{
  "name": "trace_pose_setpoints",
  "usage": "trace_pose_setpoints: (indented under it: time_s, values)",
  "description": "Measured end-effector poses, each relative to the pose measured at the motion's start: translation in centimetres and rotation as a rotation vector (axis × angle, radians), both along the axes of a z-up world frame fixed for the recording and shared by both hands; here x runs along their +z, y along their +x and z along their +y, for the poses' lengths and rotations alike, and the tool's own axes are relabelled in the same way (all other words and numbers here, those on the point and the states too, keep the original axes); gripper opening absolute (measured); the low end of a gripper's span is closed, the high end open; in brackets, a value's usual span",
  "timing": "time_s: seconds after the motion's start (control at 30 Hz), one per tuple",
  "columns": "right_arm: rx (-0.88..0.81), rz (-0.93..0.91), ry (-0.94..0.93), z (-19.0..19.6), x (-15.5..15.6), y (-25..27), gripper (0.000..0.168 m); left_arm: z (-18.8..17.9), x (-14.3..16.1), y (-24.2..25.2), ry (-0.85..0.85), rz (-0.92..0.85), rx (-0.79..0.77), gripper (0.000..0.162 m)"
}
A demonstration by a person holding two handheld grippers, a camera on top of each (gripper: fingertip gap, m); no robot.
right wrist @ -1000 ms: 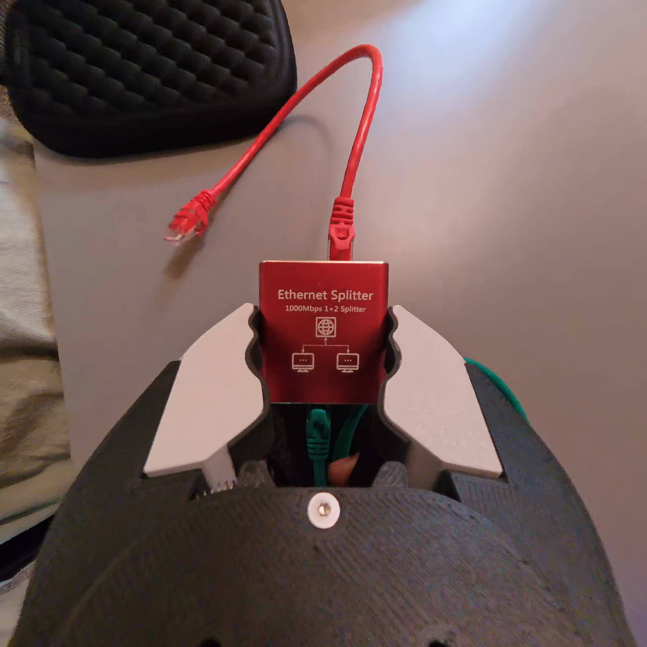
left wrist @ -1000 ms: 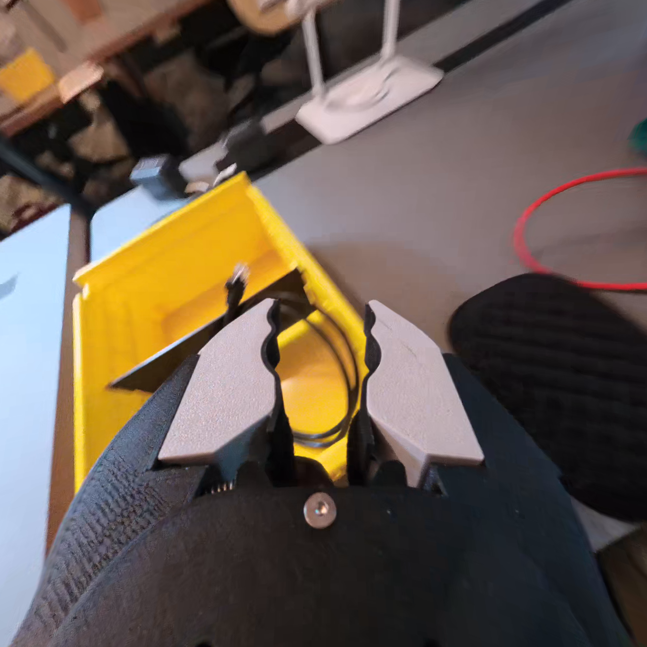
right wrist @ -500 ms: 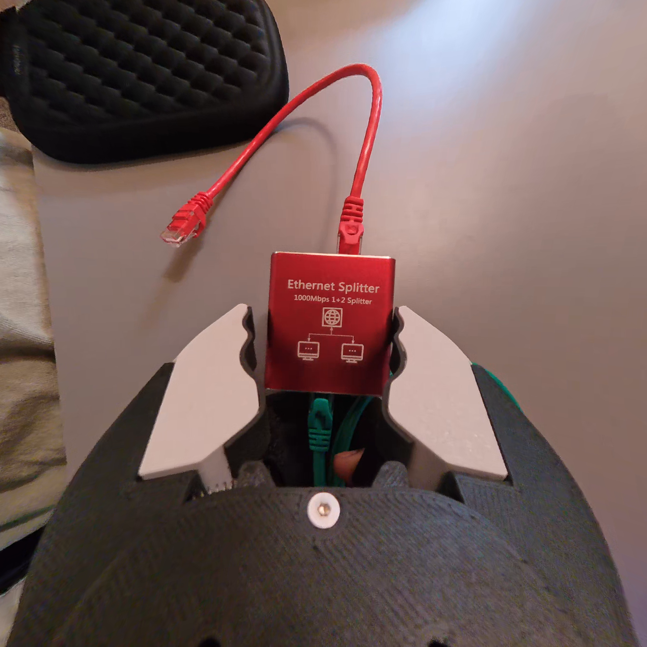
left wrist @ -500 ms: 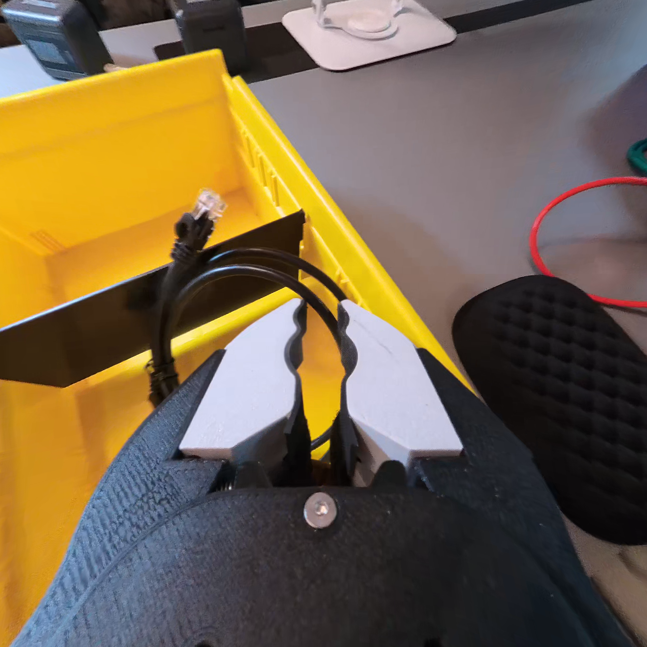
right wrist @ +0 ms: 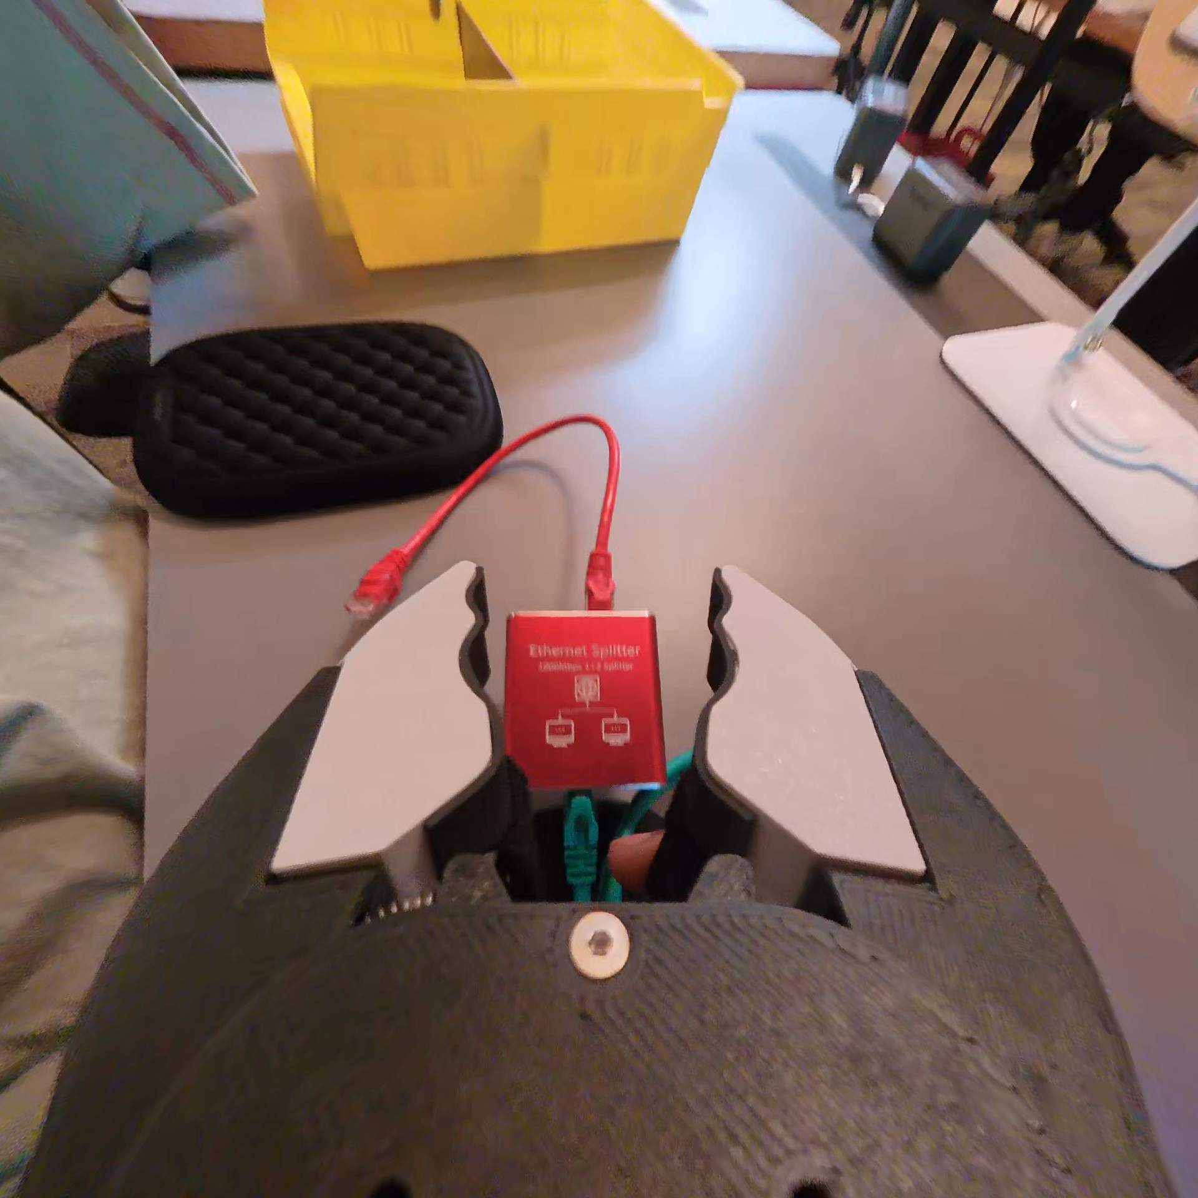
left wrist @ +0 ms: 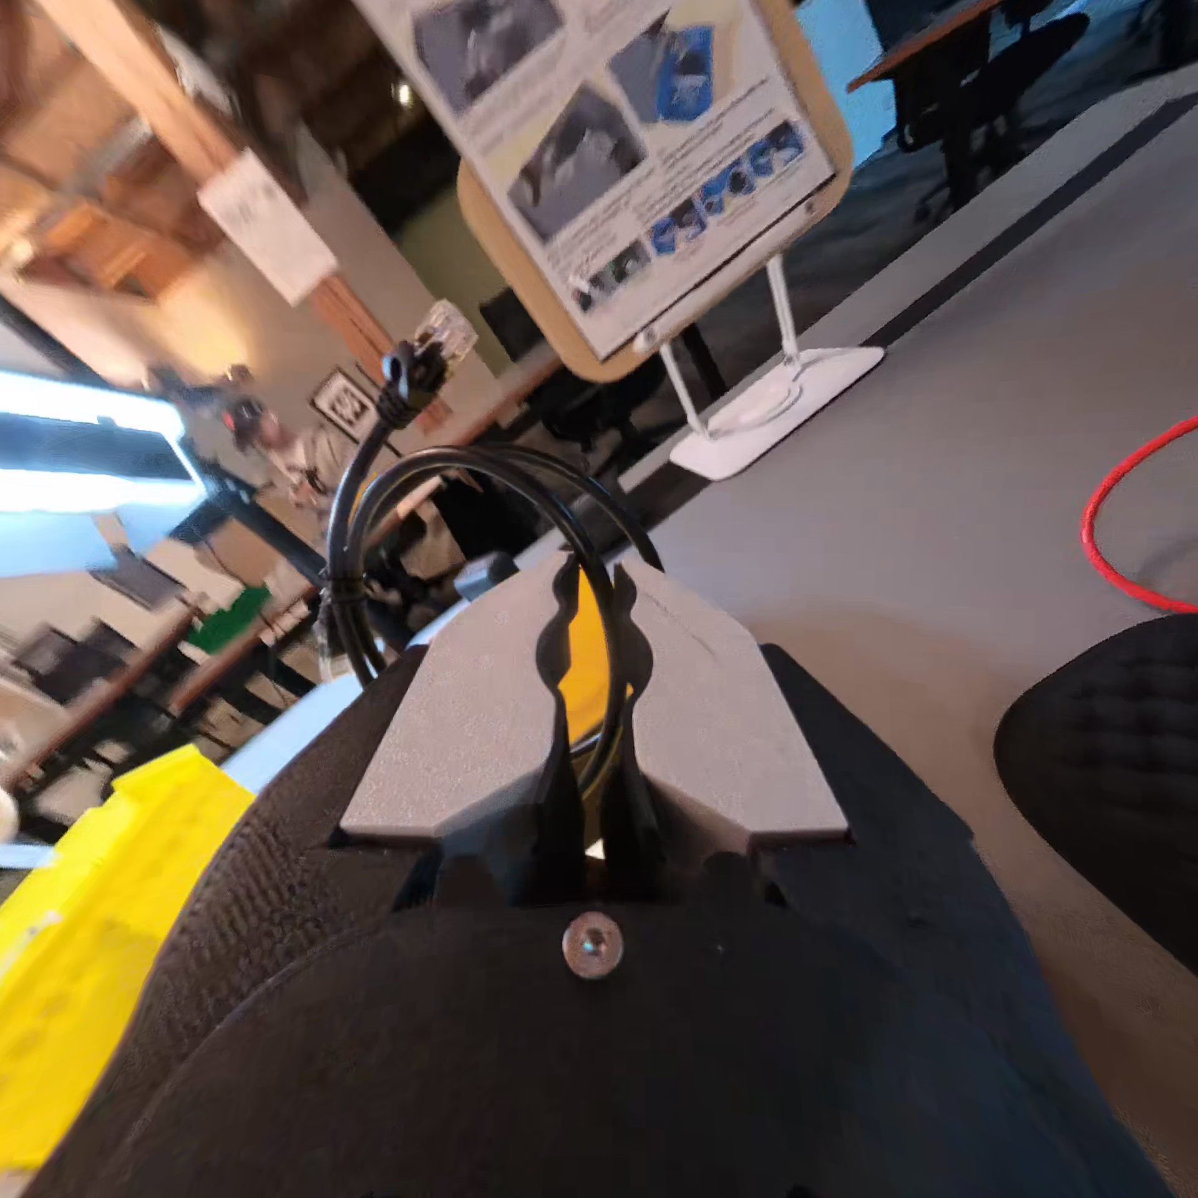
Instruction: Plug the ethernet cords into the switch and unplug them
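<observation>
Gripping a coiled black cord (left wrist: 587,512), the left gripper (left wrist: 595,574) is nearly closed, plug (left wrist: 415,369) raised ahead-left. The right gripper (right wrist: 596,577) is spread wide, holding nothing. The red switch (right wrist: 583,700) lies between its fingers, untouched, with red cord (right wrist: 606,493) ahead and green cord (right wrist: 579,849) behind.

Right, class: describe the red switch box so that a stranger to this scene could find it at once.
Start at the grey table and find the black quilted pad. Just nearer the camera, between the fingers of the open right gripper, lies the red switch box. It is the only flat red metal block, with a red cord plugged into its far end and a green cord into its near end.
</observation>
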State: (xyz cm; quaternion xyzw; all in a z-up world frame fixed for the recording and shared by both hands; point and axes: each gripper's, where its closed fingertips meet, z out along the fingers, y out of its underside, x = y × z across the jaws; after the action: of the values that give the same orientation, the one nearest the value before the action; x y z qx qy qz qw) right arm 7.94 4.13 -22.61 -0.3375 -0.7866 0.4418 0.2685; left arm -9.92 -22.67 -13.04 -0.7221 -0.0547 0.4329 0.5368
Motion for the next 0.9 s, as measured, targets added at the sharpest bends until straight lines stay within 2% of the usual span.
trace_pose_setpoints:
  time_s: [0.2, 0.33, 0.4, 0.53, 0.67, 0.77, 0.9]
  values:
    - [0.039, 0.251, 0.032, -3.6, 4.5, -0.8, 0.054, 4.7, 1.9, 4.9, -0.095, 0.193, -0.104, 0.005]
    - [0.015, 0.453, 0.073, -7.0, 8.2, -1.4, 0.05, 9.2, 1.5, 9.2, -0.048, 0.166, -0.262, 0.005]
    - [-0.038, 0.495, 0.103, -7.9, 9.0, -2.0, 0.051, 11.2, 0.6, 10.7, -0.045, 0.132, -0.315, 0.006]
    - [-0.138, 0.412, 0.104, -7.6, 8.0, -3.1, 0.052, 13.6, 0.4, 13.0, 0.009, 0.135, -0.385, 0.005]
    - [-0.107, 0.359, -0.095, -7.0, 8.3, -2.3, 0.048, 14.3, 0.3, 14.3, -0.054, 0.283, -0.396, 0.005]
    - [-0.129, 0.3, -0.261, -5.7, 8.6, -2.3, 0.042, 14.7, -0.1, 15.2, -0.073, 0.329, -0.41, 0.005]
    - [-0.184, 0.182, -0.315, -4.4, 7.2, -3.0, 0.041, 15.2, -0.8, 15.7, -0.1, 0.345, -0.413, 0.005]
